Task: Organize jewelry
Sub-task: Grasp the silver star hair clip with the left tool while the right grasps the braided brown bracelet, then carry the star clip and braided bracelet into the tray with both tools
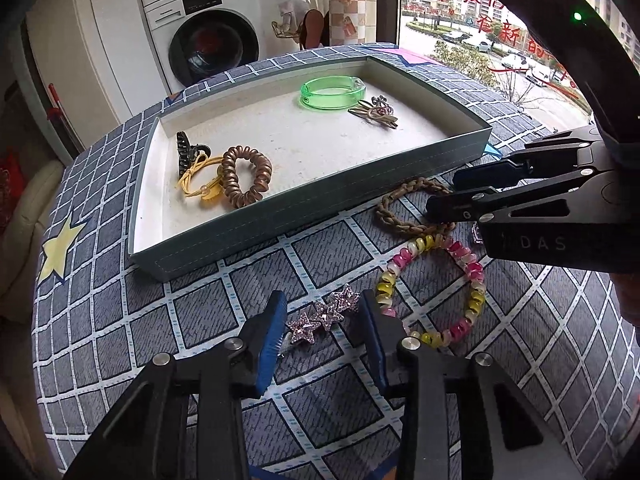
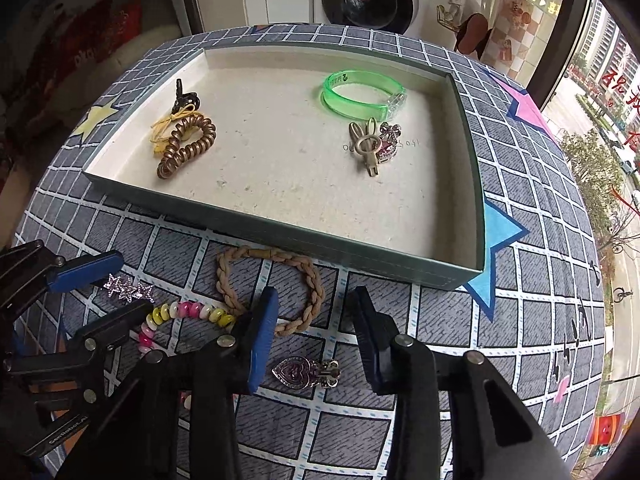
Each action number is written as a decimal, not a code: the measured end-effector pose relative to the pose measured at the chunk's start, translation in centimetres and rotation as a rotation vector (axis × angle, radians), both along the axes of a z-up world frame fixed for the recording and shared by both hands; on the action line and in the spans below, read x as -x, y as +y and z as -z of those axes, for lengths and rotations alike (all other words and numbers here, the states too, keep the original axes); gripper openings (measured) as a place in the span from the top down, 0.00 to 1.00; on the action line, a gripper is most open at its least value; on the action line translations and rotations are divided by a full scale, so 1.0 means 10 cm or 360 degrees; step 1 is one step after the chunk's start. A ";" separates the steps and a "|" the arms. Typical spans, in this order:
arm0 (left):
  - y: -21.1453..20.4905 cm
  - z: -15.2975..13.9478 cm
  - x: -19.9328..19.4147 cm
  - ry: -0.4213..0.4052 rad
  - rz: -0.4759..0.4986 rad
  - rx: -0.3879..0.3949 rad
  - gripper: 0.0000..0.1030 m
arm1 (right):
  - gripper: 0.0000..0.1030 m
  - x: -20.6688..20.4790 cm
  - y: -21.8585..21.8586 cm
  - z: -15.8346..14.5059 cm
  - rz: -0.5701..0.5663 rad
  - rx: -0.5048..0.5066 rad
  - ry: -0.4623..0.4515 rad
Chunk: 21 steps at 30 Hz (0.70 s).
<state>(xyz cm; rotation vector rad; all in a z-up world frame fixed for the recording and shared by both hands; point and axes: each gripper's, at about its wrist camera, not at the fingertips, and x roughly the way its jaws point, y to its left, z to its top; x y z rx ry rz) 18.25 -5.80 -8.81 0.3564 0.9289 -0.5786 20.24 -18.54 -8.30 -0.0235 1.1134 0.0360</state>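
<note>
Mid-task, roughly half done. Shallow grey-blue cardboard tray [image 2: 276, 236] with pale floor on desk covered in grey grid-pattern cloth [image 1: 120, 320], centre of both views.

Already inside tray, five pieces:
- one black claw clip [image 1: 185, 148], upper left in tray
- one yellow cord hair tie [image 1: 198, 184], just beside it
- one bronze spiral coil hair tie [image 1: 246, 176], touching yellow tie
- one translucent green plastic bangle [image 1: 332, 92], upper right in tray
- one beige bunny-shaped hair clip [image 2: 366, 148], overlapping what looks like a second pink rhinestone clip; cannot tell if separate.

Left on cloth, four pieces:
- one pink glitter triple-star hair clip [image 1: 324, 312], lower centre in left view
- one tan braided cord bracelet [image 2: 272, 288], just below tray's near wall
- one pink-yellow-white spiral coil hair tie [image 1: 436, 288], beside star clip
- one purple rhinestone heart clip [image 2: 306, 372], lower centre in right view.

Left gripper [image 1: 324, 320]: fingers part-open, straddling star clip, pads not visibly pressing; nothing gripped yet. Right gripper [image 2: 312, 340]: fingers part-open around heart clip, gaps visible both sides, no hold. Both pieces probably next into tray.
</note>
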 end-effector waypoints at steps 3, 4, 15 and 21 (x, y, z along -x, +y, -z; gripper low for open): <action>0.04 0.00 0.04 0.0005 -0.0043 0.0023 0.52 | 0.82 0.02 0.02 -0.01 -0.0010 0.0003 -0.0006; 0.06 0.00 0.06 0.0005 -0.0063 0.0028 0.52 | 0.92 0.03 0.02 -0.01 -0.0010 0.0006 -0.0008; 0.35 -0.12 0.15 0.0046 -0.0299 0.0222 0.52 | 0.93 0.23 -0.18 -0.18 0.0050 -0.0128 -0.0108; 0.40 -0.30 0.23 -0.0005 -0.0360 0.0301 0.52 | 0.93 0.37 -0.24 -0.33 0.0034 -0.0181 -0.0162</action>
